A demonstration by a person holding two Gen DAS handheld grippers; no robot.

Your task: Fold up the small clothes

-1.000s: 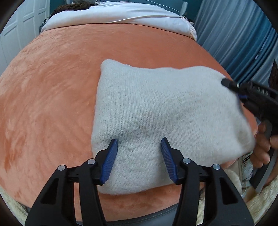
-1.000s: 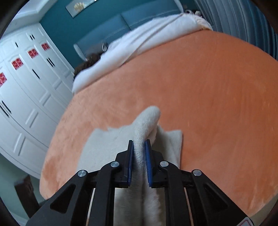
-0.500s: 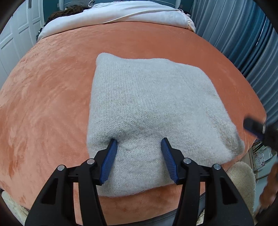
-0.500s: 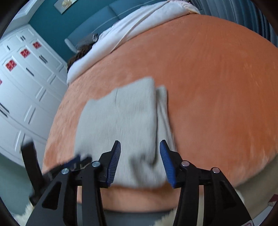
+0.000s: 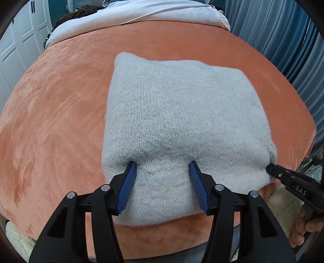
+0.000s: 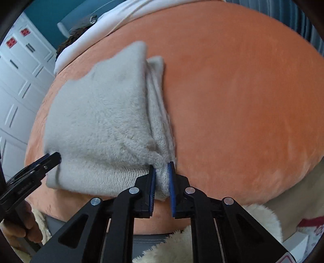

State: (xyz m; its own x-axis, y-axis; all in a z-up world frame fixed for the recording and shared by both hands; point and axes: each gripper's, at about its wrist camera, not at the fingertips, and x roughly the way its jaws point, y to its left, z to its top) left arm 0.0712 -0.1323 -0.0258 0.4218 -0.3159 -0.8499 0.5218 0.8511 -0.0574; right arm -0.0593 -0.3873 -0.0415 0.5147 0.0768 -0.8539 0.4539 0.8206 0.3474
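Note:
A folded light grey knitted garment (image 5: 182, 125) lies on the orange blanket (image 5: 50, 131), near its front edge. My left gripper (image 5: 162, 168) is open, its blue pads pressed down on the garment's near left part. In the right wrist view the garment (image 6: 101, 121) shows stacked layers. My right gripper (image 6: 161, 168) is shut on the garment's near right corner. Its tip shows in the left wrist view (image 5: 271, 169) at that corner. The left gripper shows at the left in the right wrist view (image 6: 52, 158).
A white duvet (image 5: 141, 14) lies across the far end of the bed. White wardrobe doors (image 6: 18, 66) stand at the left, blue curtains (image 5: 283, 40) at the right. A cream fluffy rug (image 6: 202, 242) lies on the floor below the bed's front edge.
My right gripper let go of the raised fold, drew back open, then came in low and shut on the near right corner. The left gripper stayed open on the garment.

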